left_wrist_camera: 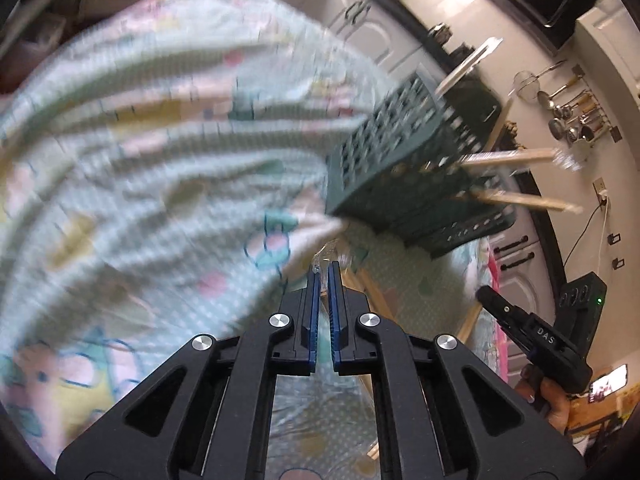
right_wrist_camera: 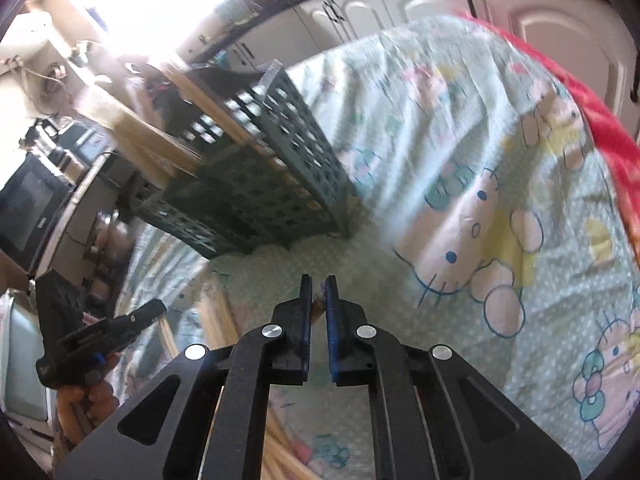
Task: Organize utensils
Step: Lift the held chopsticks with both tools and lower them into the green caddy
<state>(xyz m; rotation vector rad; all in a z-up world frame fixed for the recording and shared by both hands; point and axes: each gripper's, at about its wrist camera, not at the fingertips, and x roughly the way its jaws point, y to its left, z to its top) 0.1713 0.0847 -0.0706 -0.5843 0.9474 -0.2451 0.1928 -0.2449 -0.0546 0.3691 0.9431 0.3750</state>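
Jaws first: the left gripper (left_wrist_camera: 323, 270) is pinched almost shut, with a clear plastic piece (left_wrist_camera: 330, 250) poking out just past its tips. It looks gripped, though blur keeps me from naming it. The right gripper (right_wrist_camera: 319, 282) is just as narrow, its pads clamped on a thin wooden stick (right_wrist_camera: 317, 308), held near one end.

Both pieces should be featherlight. The stick is stiff and dry, so a firm mid-pad pinch ought to keep it from swivelling. The plastic is likely slick and a bit brittle, so go gently there.

Beneath and just beside the jaws, more loose wooden sticks (left_wrist_camera: 376, 292) lie on the cartoon-print tablecloth (left_wrist_camera: 140, 140), which is soft, rumpled and liable to drag.

Ahead of both jaws stands the green perforated basket (left_wrist_camera: 400, 168), tilted in these views, with wooden handles (left_wrist_camera: 512, 156) already jutting from its mouth; those could block new arrivals. Each gripper sits near the other, so crowding is a risk. Beyond are kitchen cabinets and hanging ladles (left_wrist_camera: 568, 120).
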